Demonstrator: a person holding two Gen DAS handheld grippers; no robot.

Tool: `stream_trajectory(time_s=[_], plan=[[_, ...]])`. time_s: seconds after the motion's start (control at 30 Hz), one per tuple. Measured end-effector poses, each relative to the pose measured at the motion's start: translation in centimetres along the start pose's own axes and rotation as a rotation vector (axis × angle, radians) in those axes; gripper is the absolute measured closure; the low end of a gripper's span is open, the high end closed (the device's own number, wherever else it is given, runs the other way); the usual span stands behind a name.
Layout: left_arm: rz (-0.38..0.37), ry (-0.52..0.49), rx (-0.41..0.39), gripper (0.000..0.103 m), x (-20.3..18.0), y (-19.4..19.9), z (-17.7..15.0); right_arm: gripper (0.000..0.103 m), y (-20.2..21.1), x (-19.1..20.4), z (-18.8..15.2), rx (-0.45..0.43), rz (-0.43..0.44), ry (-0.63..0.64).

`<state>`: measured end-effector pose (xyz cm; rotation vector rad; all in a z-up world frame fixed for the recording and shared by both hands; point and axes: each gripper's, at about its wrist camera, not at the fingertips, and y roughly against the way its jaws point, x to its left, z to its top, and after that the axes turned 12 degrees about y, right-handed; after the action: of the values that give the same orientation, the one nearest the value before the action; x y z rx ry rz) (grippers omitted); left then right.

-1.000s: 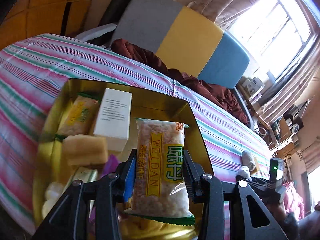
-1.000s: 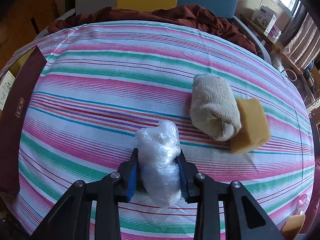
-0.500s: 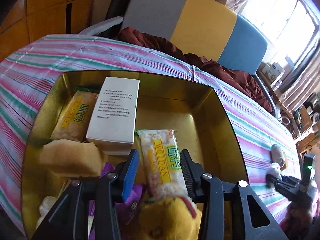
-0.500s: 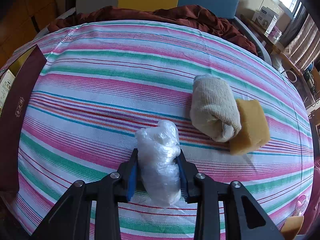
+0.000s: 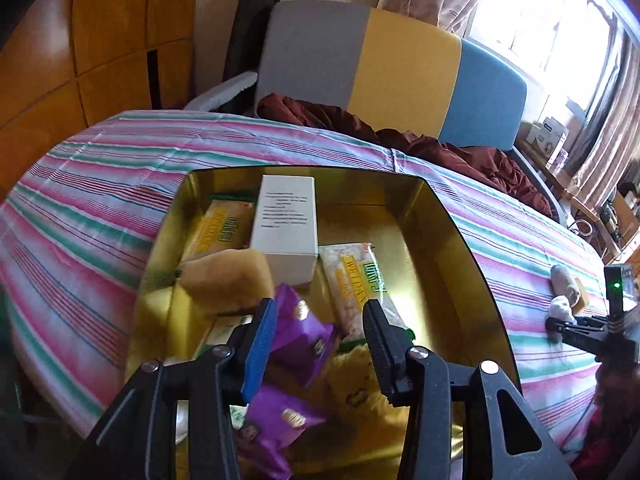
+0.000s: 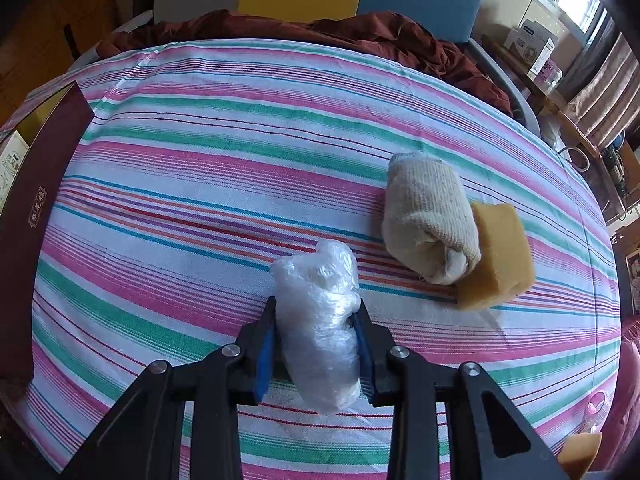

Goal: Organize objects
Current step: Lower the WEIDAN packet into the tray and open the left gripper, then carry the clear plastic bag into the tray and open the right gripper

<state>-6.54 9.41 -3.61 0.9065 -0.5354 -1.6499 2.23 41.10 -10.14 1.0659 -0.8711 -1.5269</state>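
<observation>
My left gripper [image 5: 318, 308] hovers over the gold tin [image 5: 460, 240], jaws opening, pads pressing on nothing. A WEIDAN snack pack [image 5: 356, 276] lies flat in the tin just beyond the fingertips, beside a white box [image 5: 286, 220]. Purple packets [image 5: 304, 332] lie below the gap between the fingers. The tin also holds a second WEIDAN pack [image 5: 218, 232] and a tan sponge [image 5: 228, 284]. My right gripper [image 6: 316, 308] is shut on a crumpled clear plastic bundle [image 6: 320, 320], low over the striped cloth [image 6: 200, 160].
A rolled cream cloth [image 6: 428, 216] and a tan sponge [image 6: 498, 256] lie touching, right of the bundle. The tin's maroon outer wall [image 6: 32, 200] stands at the left edge. A sofa with a dark red blanket [image 5: 440, 148] lies behind the table.
The left gripper let go of the WEIDAN pack, which now lies in the tin, and drew back with wider jaws. The right gripper and its plastic bundle have not moved.
</observation>
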Motion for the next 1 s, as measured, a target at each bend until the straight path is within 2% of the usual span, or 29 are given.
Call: stream_trajectory(time_s=[0.17, 0.37, 0.6, 0.77, 1.0], plan=[[0.013, -0.001, -0.034, 0.054, 1.0, 1.8, -0.3, 0.070, -0.1, -0.3, 0.0, 0.011, 0.013, -0.020], [0.021, 0.017, -0.049, 0.053, 2.2, 2.8, -0.6, 0.070, 0.5, 1.2, 0.2, 0.021, 0.024, -0.019], [0.042, 0.005, -0.077, 0.049, 2.8, 3.7, -0.9, 0.070, 1.2, 4.1, 1.0, 0.010, 0.151, -0.017], [0.049, 0.014, -0.082, 0.047, 3.6, 4.0, -1.1, 0.070, 4.1, 7.1, 3.1, -0.092, 0.215, 0.004], [0.058, 0.028, -0.093, 0.047, 4.6, 4.4, -1.2, 0.070, 9.2, 14.6, 6.5, -0.236, 0.320, 0.131]])
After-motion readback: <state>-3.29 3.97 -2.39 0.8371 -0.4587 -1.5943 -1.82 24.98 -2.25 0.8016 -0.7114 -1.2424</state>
